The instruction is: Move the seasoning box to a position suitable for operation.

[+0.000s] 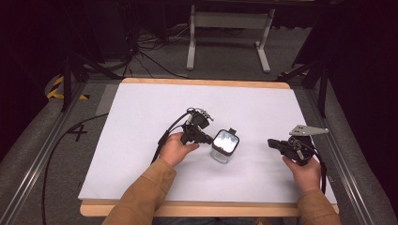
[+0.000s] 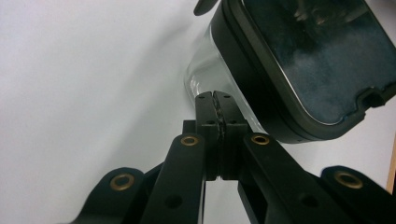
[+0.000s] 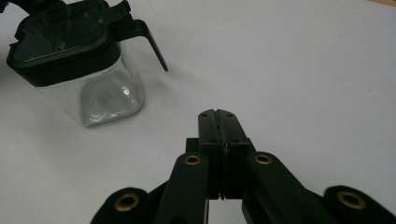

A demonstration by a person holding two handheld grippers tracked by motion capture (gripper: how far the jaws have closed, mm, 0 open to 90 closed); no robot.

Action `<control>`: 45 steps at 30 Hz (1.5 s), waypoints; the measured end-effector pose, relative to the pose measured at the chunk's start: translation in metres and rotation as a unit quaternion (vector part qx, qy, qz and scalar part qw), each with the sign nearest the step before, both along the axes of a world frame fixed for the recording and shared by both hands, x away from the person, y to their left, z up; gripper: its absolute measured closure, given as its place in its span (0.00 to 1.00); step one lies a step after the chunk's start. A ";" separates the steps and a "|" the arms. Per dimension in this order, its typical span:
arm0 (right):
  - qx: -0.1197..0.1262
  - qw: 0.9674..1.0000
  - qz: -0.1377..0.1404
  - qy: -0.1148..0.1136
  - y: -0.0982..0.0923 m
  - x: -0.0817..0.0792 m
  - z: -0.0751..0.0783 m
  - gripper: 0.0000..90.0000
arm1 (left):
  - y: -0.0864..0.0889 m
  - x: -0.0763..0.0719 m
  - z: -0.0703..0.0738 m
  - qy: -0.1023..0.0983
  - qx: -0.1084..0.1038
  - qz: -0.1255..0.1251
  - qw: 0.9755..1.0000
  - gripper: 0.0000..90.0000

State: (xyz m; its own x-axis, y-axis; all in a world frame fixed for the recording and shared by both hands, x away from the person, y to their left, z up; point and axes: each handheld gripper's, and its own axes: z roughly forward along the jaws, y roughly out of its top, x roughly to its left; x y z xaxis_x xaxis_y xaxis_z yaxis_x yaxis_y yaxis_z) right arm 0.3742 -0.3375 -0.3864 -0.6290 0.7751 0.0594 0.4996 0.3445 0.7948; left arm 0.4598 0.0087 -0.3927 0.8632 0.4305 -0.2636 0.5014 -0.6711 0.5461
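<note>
The person's sleeves (image 1: 141, 197) are coming in nearest the camera, over the near edge of the bench (image 1: 141, 108), which is lying under a white sheet. On it, a little right of centre, the jar (image 1: 224, 146) is standing upright: clear walls, a dark lid with a latch tab, and nothing that I can make out inside. The left gripper (image 2: 215, 95) is resting with its jaws pressed together, tips just at the jar's glass wall below the lid. The right gripper (image 3: 217, 113) is waiting well to the right, jaws pressed together too, pinching nothing. Judging by this, the lid is still sitting on, so the handling is looking barely begun.
</note>
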 end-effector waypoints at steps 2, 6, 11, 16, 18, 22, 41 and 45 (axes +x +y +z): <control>-0.003 1.000 0.005 -0.002 0.002 0.002 0.000 0.99 | 0.001 -0.002 -0.001 0.004 0.002 -0.002 1.000 1.00; -0.003 1.000 0.008 -0.002 0.006 0.003 0.000 0.99 | 0.001 -0.007 -0.001 0.007 0.010 -0.010 1.000 1.00; -0.004 1.000 0.014 -0.003 0.009 0.006 0.000 0.99 | -0.001 -0.013 0.000 0.010 0.016 -0.020 1.000 1.00; -0.004 1.000 0.020 -0.005 0.012 0.007 0.001 0.99 | -0.008 -0.022 0.002 0.011 0.020 -0.037 0.999 1.00; -0.004 1.000 0.020 -0.004 0.012 0.008 0.001 0.99 | -0.010 -0.026 0.002 0.014 0.022 -0.040 0.999 1.00; -0.003 1.000 0.021 -0.005 0.013 0.007 0.002 0.99 | -0.013 -0.029 0.002 0.018 0.029 -0.052 0.998 0.99; -0.003 1.000 0.024 -0.003 0.014 0.008 0.001 0.99 | -0.012 -0.026 -0.009 0.041 0.069 -0.049 0.996 0.96; -0.002 1.000 0.024 -0.004 0.013 0.008 0.002 0.99 | -0.006 -0.023 -0.005 0.039 0.066 -0.036 0.996 0.95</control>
State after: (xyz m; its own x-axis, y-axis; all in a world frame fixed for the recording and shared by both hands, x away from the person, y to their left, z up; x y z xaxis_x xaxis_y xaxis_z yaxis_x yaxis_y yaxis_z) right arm 0.3819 -0.3250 -0.3848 -0.6652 0.7449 0.0511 0.4765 0.3709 0.7971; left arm 0.4365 0.0031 -0.3973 0.8727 0.4032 -0.2755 0.4861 -0.7708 0.4117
